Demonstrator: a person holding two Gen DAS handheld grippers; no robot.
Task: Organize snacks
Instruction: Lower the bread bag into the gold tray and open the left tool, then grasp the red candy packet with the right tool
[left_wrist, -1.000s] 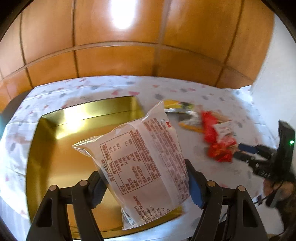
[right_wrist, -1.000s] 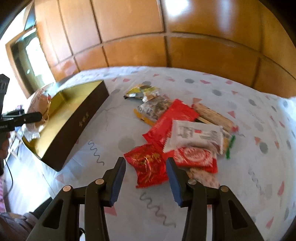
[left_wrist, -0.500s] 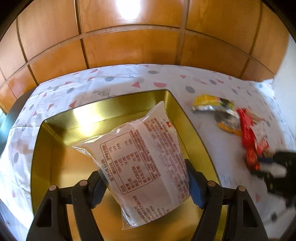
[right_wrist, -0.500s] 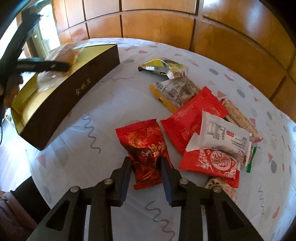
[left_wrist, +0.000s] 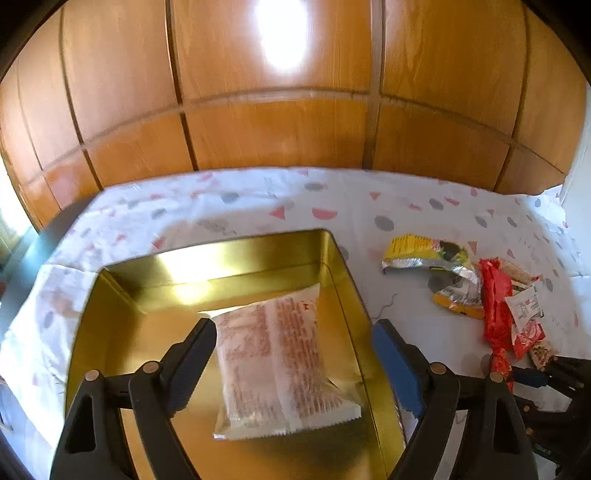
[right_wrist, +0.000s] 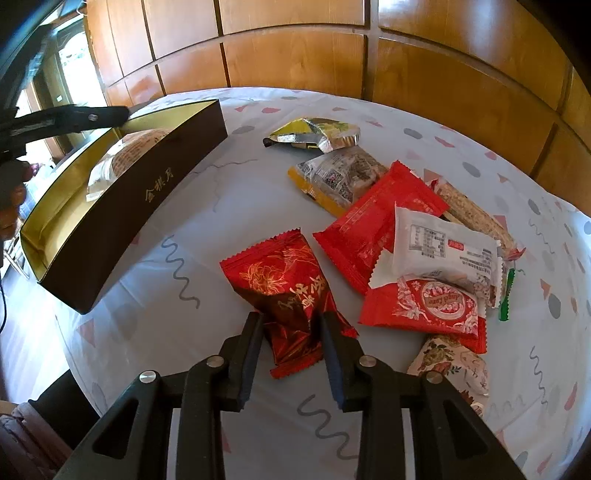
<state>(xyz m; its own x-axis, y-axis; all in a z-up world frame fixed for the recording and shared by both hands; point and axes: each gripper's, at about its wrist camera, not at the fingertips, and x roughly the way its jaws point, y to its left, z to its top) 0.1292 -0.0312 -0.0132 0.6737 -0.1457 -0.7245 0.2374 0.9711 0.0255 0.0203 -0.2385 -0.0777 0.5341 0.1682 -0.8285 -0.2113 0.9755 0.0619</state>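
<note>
A clear pastry packet (left_wrist: 280, 365) with red print lies on the floor of the gold-lined box (left_wrist: 122, 317). My left gripper (left_wrist: 293, 339) is open above it, jaws apart and clear of the packet. In the right wrist view the box (right_wrist: 155, 184) has dark brown walls, with the packet (right_wrist: 122, 155) inside and the left gripper (right_wrist: 70, 118) over it. My right gripper (right_wrist: 291, 321) is shut on the near end of a dark red packet with gold flowers (right_wrist: 288, 288), which lies on the tablecloth.
A pile of snacks lies right of the box: a yellow-silver packet (right_wrist: 317, 134), a yellow-clear packet (right_wrist: 340, 177), a plain red packet (right_wrist: 373, 229), a white packet (right_wrist: 443, 247), a red round-label packet (right_wrist: 424, 302) and a floral packet (right_wrist: 450, 362). A wood-panelled wall stands behind the table.
My left gripper opened and the pastry packet dropped flat into the box. My right gripper closed from open onto the dark red packet.
</note>
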